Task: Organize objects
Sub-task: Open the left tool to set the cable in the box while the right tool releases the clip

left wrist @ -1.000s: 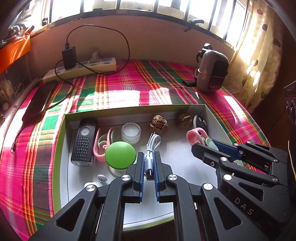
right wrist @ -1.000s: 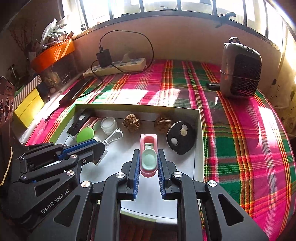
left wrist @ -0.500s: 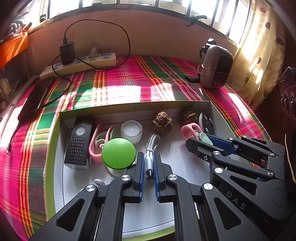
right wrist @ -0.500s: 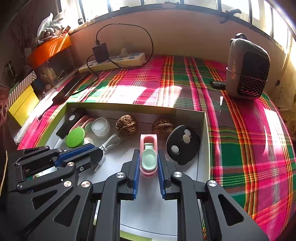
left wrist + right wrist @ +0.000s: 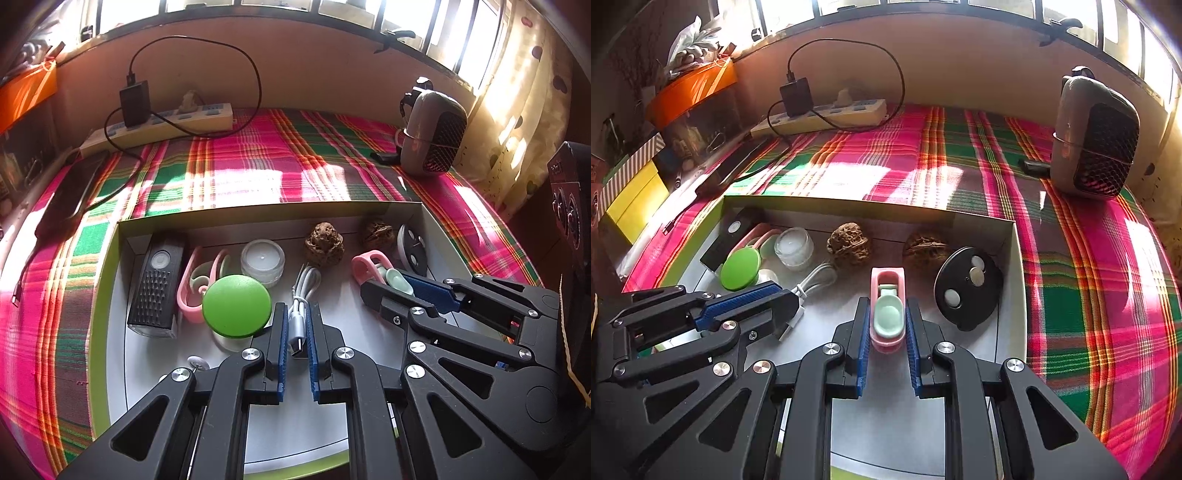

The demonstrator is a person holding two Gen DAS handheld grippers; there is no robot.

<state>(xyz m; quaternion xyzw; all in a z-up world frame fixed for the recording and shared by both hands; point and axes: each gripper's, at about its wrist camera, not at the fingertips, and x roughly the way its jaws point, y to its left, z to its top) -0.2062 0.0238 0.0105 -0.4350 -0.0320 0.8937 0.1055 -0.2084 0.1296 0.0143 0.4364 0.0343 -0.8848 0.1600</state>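
Observation:
A shallow box with a green rim holds the objects. My left gripper is shut on a coiled white USB cable, next to a green round lid. My right gripper is shut on a pink clip with a mint pad; it shows in the left wrist view too. In the box are a black speaker, a pink clip, a clear jar, two walnuts and a black disc.
The box lies on a plaid cloth. A small heater stands at the back right. A power strip with a black charger lies at the back wall, a phone and orange and yellow boxes at the left.
Both grippers keep their hold while the views shift slightly; the cable and the pink clip are raised a little over the box floor.

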